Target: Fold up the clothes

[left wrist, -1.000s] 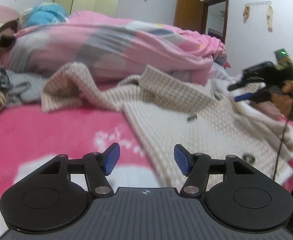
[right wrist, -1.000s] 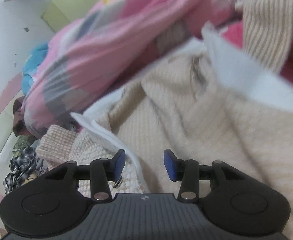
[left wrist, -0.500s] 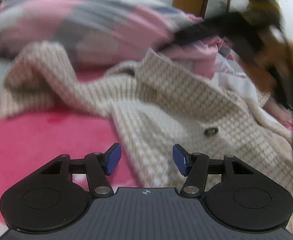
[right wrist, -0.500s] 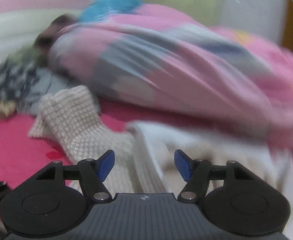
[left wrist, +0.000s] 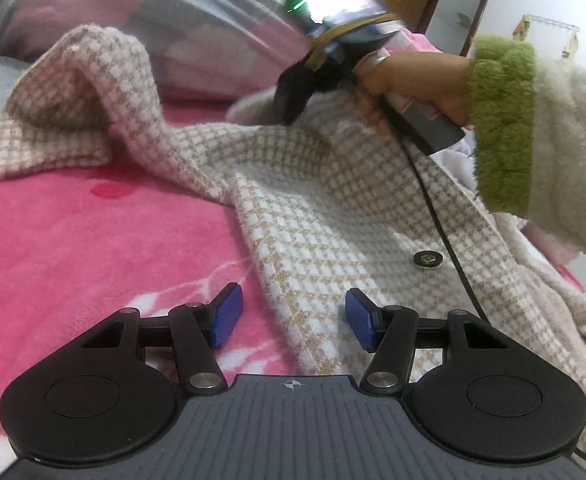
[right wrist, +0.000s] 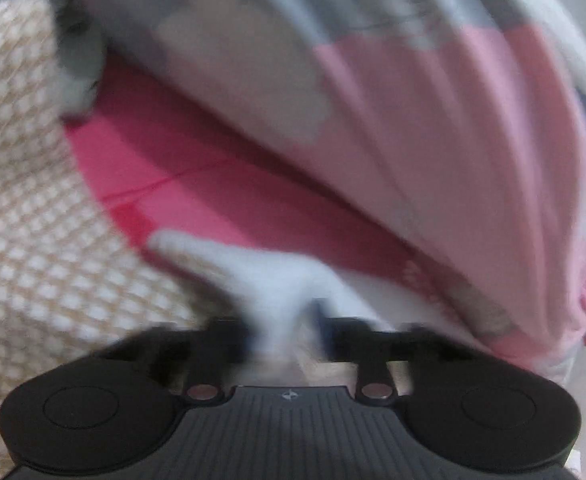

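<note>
A pink blanket point(left wrist: 73, 240) is covering the bed, with a pink and grey quilt point(left wrist: 165, 12) bunched behind. The checked beige jacket point(left wrist: 333, 208) is lying spread across the blanket, one dark button point(left wrist: 427, 259) showing. The left gripper point(left wrist: 293, 316) is hovering released over the jacket's near edge. The right gripper point(right wrist: 285, 336) is clenching a white fold point(right wrist: 269, 276) of the jacket, though blur is hiding the pads

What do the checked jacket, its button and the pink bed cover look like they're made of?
Checked jacket: looks like thick woven wool-type cloth with a fuzzy nap, in a beige and white houndstooth. Button: dark and glossy with a shiny centre, maybe metal or plastic. Pink bed cover: plush fleece by its soft, matte pile.
</note>
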The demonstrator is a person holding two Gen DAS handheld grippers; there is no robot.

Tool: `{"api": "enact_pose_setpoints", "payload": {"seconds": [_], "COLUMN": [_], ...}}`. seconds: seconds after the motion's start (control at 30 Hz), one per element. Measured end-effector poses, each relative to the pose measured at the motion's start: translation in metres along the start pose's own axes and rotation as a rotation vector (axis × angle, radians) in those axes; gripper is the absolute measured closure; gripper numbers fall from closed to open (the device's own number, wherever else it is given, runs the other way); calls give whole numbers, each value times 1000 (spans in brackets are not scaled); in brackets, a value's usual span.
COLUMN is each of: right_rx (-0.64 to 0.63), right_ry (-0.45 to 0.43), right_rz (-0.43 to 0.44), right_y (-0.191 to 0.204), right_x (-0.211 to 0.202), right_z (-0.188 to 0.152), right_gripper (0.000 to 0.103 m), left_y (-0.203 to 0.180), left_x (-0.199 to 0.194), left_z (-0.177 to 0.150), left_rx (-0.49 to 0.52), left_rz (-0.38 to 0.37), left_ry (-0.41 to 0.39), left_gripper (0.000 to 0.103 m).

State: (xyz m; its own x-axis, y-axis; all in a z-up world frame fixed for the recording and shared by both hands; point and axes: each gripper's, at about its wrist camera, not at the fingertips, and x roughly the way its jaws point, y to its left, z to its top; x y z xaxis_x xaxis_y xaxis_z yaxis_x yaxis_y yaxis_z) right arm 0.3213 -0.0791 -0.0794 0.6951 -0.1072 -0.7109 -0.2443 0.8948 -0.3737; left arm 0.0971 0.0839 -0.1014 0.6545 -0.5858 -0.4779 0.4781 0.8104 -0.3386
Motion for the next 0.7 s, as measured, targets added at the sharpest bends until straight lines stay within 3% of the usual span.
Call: {"api": "enact_pose_setpoints", "payload": {"seconds": [0.43,0.47,0.57,0.7], "right_rx": [1202,1249,1204,1154], "right_ry": [-331,-355,-417,-391], "right_rz": [584,621,690,622], "right_y": [-211,-220,-216,-208], "right_x": [4,5,7,31], "right_z": [-139,-143,-125,-108], "right_gripper": [92,92,92,92], "left_y": [-3,-3,-4,-3], "left_x": [-5,-5,-5,-4], "left_z": [-1,-1,0,1], "left_rx": [1,2,1,-5], "left_rz": [1,3,5,2], "left_ry": [1,1,0,0], "left_gripper": [46,46,46,46]}}
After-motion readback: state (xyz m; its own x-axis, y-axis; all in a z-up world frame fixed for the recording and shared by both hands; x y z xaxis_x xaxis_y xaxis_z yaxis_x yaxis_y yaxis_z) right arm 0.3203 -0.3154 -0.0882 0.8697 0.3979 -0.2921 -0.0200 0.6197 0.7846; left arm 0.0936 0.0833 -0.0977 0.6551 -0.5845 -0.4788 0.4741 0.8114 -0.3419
